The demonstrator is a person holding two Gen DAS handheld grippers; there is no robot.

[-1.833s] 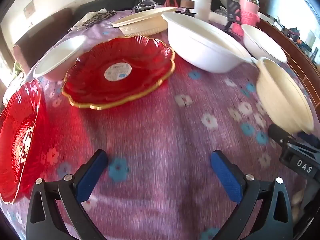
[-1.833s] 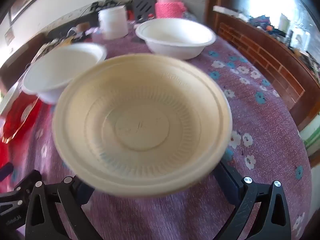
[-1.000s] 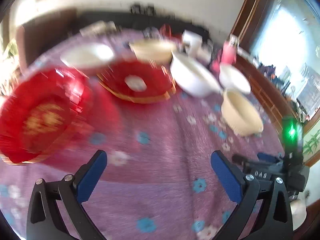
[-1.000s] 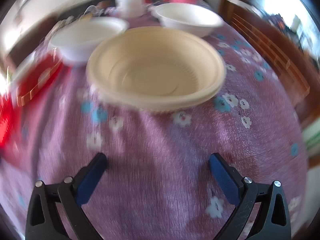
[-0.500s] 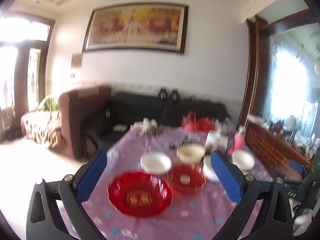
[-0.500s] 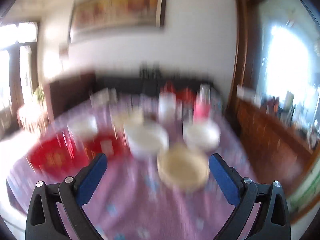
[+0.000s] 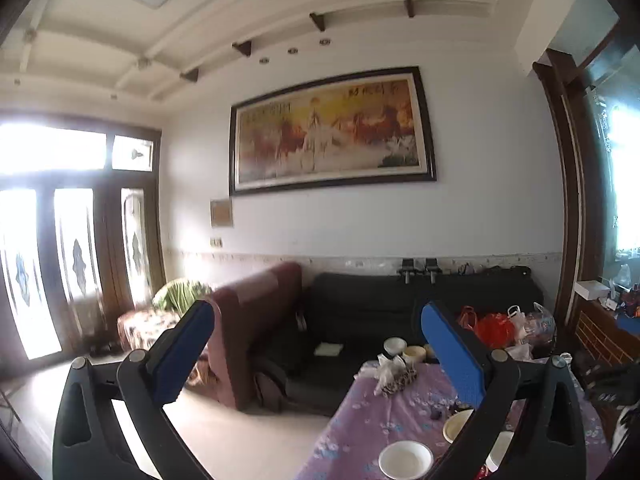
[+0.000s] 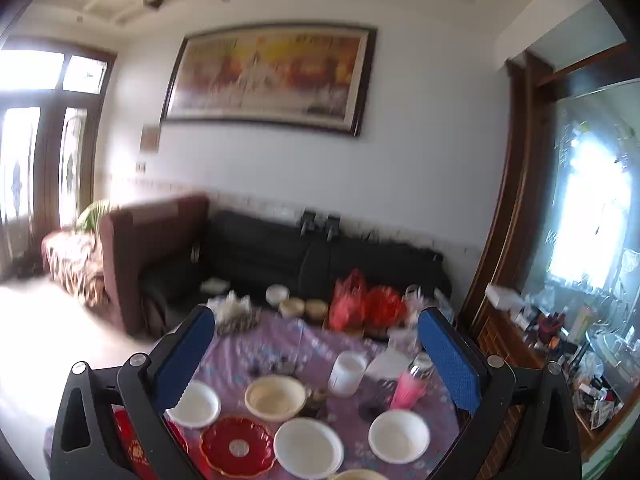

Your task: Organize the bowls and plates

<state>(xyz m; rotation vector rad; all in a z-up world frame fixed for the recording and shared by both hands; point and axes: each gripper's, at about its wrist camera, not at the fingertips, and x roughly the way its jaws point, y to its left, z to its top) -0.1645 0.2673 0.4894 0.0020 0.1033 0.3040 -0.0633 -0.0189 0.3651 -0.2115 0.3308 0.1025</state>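
Both grippers are held high above and back from the purple-clothed table (image 8: 280, 344). My right gripper (image 8: 315, 314) is open with nothing between its blue pads. Far below it lie a gold-rimmed red plate (image 8: 238, 446), a second red plate (image 8: 134, 448) half hidden by the left finger, a cream bowl (image 8: 275, 398) and three white bowls (image 8: 196, 404), (image 8: 308, 454), (image 8: 399, 436). Another cream bowl's rim (image 8: 358, 475) shows at the bottom edge. My left gripper (image 7: 315, 308) is open and empty, facing the room, with one white bowl (image 7: 405, 460) and a cream bowl (image 7: 458, 426) low right.
A white cup (image 8: 347, 372), a pink bottle (image 8: 408, 390) and red plastic bags (image 8: 368, 308) stand at the table's far end. Beyond are a black sofa (image 8: 280, 252) and a brown armchair (image 8: 136, 236). A wooden sideboard (image 8: 516, 344) runs along the right.
Both grippers have risen and pulled far back from the table, tilting up toward the room. The cream bowl that filled the right wrist view now lies far below on the cloth.
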